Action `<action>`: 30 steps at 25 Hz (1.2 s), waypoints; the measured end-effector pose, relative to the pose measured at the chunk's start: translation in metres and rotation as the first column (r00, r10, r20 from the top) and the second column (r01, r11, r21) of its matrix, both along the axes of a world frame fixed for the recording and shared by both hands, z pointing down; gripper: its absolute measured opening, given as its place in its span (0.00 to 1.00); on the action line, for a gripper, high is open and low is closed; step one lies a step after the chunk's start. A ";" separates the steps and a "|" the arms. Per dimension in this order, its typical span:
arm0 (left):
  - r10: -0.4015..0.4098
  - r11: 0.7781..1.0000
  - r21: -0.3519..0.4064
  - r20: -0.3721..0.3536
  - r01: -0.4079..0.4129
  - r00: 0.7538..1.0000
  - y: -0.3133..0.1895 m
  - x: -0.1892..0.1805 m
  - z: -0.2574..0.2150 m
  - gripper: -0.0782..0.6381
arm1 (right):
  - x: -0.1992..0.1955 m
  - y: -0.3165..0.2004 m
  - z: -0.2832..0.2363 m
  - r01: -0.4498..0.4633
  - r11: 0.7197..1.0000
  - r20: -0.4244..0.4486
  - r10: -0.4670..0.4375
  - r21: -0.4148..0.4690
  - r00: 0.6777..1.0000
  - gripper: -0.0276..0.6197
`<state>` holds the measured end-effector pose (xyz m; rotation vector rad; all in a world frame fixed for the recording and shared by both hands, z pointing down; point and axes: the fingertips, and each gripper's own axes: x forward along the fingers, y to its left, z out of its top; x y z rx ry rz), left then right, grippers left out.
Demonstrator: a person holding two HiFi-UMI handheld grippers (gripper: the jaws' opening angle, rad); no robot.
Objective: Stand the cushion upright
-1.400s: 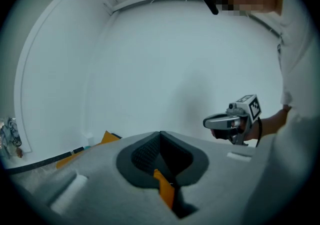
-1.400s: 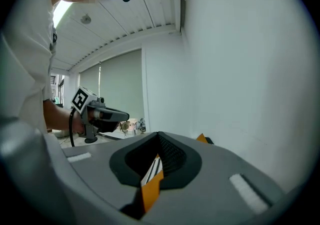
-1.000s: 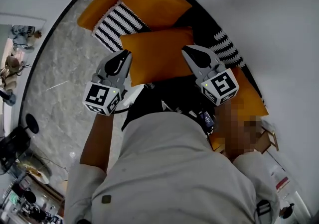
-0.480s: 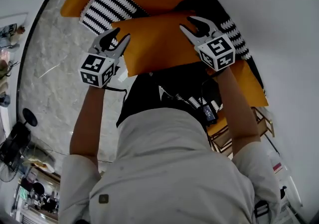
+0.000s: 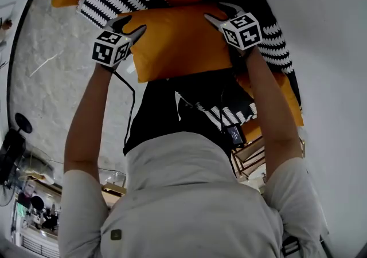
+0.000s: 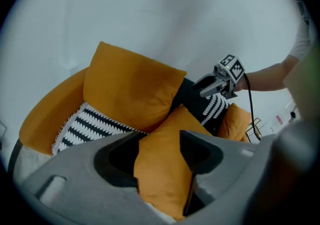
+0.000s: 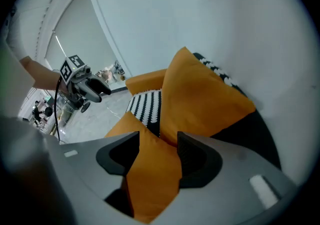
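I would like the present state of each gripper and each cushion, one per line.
left gripper: open, jaws have just been opening, front orange cushion's corner between them.
right gripper: open, just been opening too, that cushion's other corner between its jaws.
front orange cushion: lying sloped, not upright.
back orange cushion: standing upright behind it.
striped cushion: lying flat, partly covered.
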<state>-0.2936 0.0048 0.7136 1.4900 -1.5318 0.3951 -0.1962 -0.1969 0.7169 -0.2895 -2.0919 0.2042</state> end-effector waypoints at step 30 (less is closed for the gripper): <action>-0.075 0.952 -0.303 -0.131 0.033 0.989 0.034 -0.004 0.214 0.25 | 0.026 0.016 0.198 -0.048 0.998 -0.413 0.059 0.038 0.909 0.23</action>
